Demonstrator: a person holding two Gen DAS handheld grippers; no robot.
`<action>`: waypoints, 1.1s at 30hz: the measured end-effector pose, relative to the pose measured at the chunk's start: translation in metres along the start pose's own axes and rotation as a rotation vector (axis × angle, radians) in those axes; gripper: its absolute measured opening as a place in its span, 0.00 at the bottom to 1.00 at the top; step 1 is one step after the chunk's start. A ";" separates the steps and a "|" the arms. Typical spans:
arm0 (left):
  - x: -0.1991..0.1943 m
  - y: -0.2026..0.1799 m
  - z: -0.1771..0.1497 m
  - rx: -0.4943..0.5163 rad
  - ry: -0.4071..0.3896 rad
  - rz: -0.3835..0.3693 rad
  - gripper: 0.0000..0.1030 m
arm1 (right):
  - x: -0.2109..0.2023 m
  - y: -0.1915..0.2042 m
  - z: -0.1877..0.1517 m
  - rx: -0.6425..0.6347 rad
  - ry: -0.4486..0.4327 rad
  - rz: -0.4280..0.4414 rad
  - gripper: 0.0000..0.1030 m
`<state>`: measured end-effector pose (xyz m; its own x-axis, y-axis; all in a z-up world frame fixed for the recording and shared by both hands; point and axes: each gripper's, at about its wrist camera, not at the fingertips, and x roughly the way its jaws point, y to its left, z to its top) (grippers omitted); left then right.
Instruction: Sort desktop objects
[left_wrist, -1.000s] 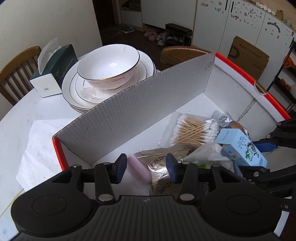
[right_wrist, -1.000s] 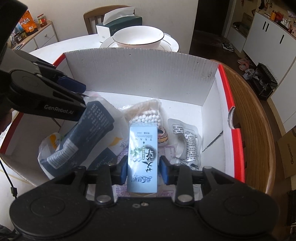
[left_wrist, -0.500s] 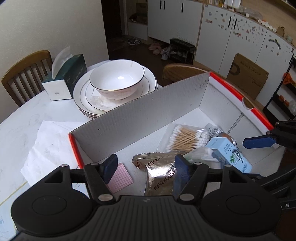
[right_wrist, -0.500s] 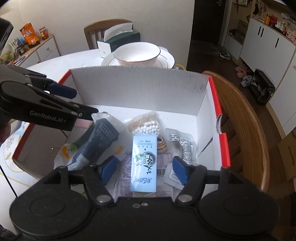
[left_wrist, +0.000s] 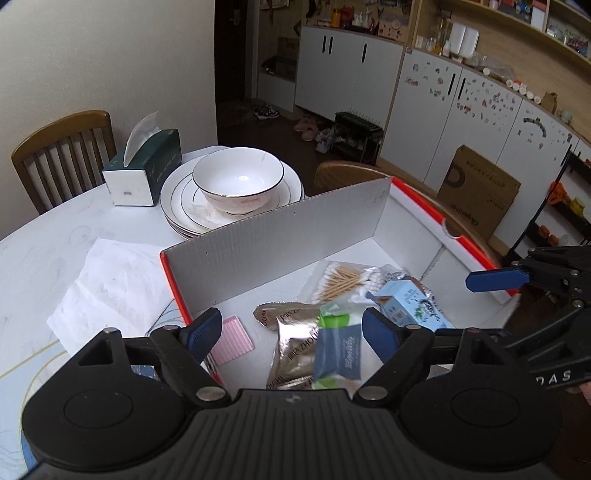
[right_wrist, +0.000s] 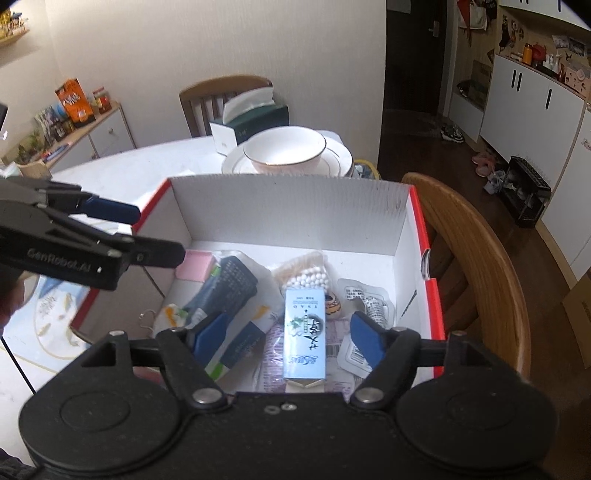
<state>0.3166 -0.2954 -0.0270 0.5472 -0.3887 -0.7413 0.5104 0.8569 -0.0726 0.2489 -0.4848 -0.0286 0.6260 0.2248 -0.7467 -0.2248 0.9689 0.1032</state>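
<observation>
A white cardboard box with red edges (left_wrist: 280, 240) (right_wrist: 291, 210) stands on the table and holds several small items. A pink eraser (left_wrist: 232, 335) (right_wrist: 195, 265) lies in its corner. A gold foil pouch (left_wrist: 295, 343), a tissue pack (left_wrist: 338, 345) (right_wrist: 225, 291), a cotton swab bag (left_wrist: 343, 278) (right_wrist: 308, 275) and a light blue box (left_wrist: 406, 302) (right_wrist: 306, 328) lie inside. My left gripper (left_wrist: 291, 334) is open and empty above the box. My right gripper (right_wrist: 286, 338) is open and empty above the light blue box.
A white bowl (left_wrist: 238, 179) (right_wrist: 284, 149) sits on stacked plates (left_wrist: 177, 206). A green tissue box (left_wrist: 144, 166) (right_wrist: 251, 118) stands behind them. A white paper napkin (left_wrist: 110, 280) lies on the table. Wooden chairs (left_wrist: 55, 155) (right_wrist: 480, 266) stand around the table.
Both grippers opened and pulled up and back from the box. The left let go of the pink eraser, the right let go of the light blue box; both items lie in the box.
</observation>
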 end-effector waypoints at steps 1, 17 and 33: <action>-0.004 -0.001 -0.002 -0.002 -0.004 -0.002 0.81 | -0.002 0.001 0.000 0.000 -0.005 0.003 0.73; -0.035 0.010 -0.043 -0.078 -0.023 -0.005 0.85 | -0.026 0.020 -0.015 0.032 -0.065 0.037 0.75; -0.071 0.002 -0.080 -0.089 -0.084 0.003 1.00 | -0.044 0.036 -0.036 0.066 -0.096 0.041 0.76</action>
<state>0.2260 -0.2395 -0.0281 0.6043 -0.4095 -0.6835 0.4495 0.8835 -0.1319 0.1863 -0.4638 -0.0156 0.6869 0.2698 -0.6748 -0.2035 0.9628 0.1778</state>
